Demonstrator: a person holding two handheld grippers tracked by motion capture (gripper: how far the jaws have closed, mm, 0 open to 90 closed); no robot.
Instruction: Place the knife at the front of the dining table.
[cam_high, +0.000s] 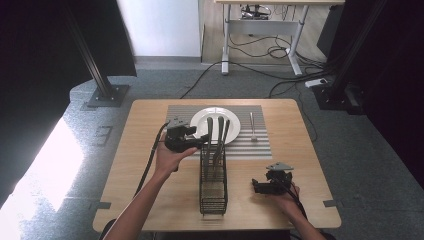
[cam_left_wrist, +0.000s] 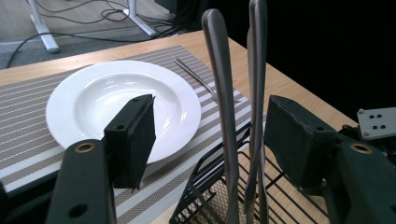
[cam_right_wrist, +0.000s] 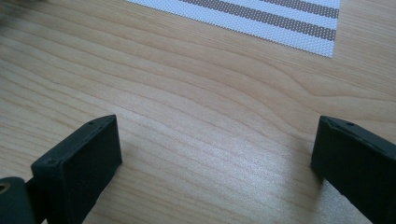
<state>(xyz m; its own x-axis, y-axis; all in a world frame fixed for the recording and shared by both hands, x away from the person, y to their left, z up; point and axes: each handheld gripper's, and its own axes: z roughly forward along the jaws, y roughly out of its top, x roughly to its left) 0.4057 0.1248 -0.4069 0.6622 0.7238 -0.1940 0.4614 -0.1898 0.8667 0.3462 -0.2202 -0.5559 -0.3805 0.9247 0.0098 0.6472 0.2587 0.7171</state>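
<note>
A black wire rack (cam_high: 213, 185) (cam_left_wrist: 205, 182) stands mid-table with several metal cutlery handles (cam_high: 210, 130) (cam_left_wrist: 222, 70) rising from its far end. My left gripper (cam_high: 202, 141) (cam_left_wrist: 212, 119) is at those handles, jaws open, with two handles between the pads and neither pad pressing on them. Behind them a white plate (cam_high: 200, 120) (cam_left_wrist: 102, 98) rests on a striped placemat (cam_high: 260, 145) (cam_left_wrist: 28, 93), and a fork (cam_high: 252, 126) (cam_left_wrist: 196, 79) lies to the plate's right. My right gripper (cam_high: 257, 186) (cam_right_wrist: 215, 140) hovers open low over bare wood at the front right, holding nothing.
The placemat's corner (cam_right_wrist: 280, 18) lies just beyond the right gripper. The wooden table (cam_high: 140, 165) has bare wood left and right of the rack. On the floor behind it are a desk's legs (cam_high: 226, 45), cables (cam_high: 280, 50) and two black frame posts (cam_high: 100, 80).
</note>
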